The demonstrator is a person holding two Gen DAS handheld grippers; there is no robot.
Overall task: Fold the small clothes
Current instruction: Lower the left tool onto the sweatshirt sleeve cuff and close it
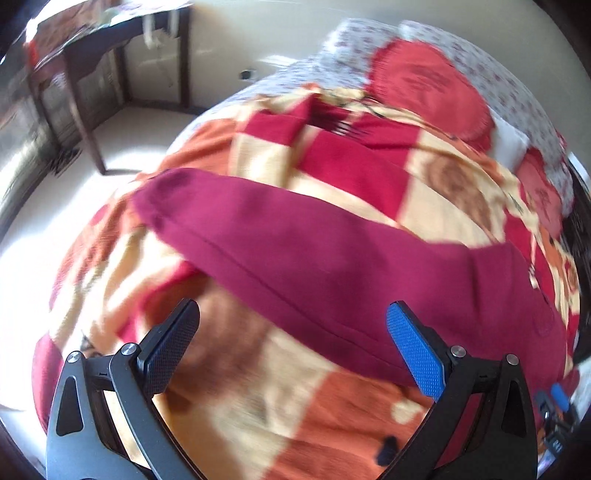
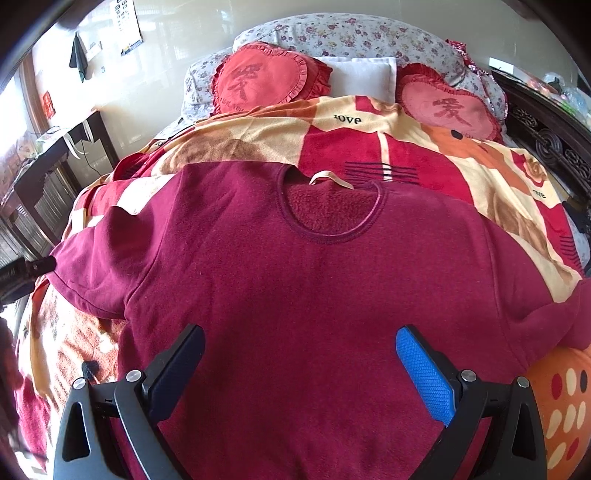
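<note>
A maroon sweatshirt (image 2: 295,280) lies spread flat on a red, orange and cream blanket (image 2: 369,147), with its round neck (image 2: 328,206) pointing away from me. My right gripper (image 2: 300,336) hovers open over the sweatshirt's lower body, nothing between its fingers. In the blurred left wrist view one long sleeve (image 1: 295,243) stretches across the blanket (image 1: 258,387). My left gripper (image 1: 293,315) is open just above the sleeve's near edge and holds nothing. A dark tool part (image 2: 29,269) shows beside the sleeve's cuff (image 2: 74,266).
Two red heart cushions (image 2: 266,79) (image 2: 448,109), a white pillow (image 2: 358,75) and floral pillows (image 2: 351,35) sit at the bed's head. A dark wooden table (image 1: 92,92) stands left on pale floor. Carved dark furniture (image 2: 546,140) borders the right. An orange spotted cushion (image 2: 565,402) lies near right.
</note>
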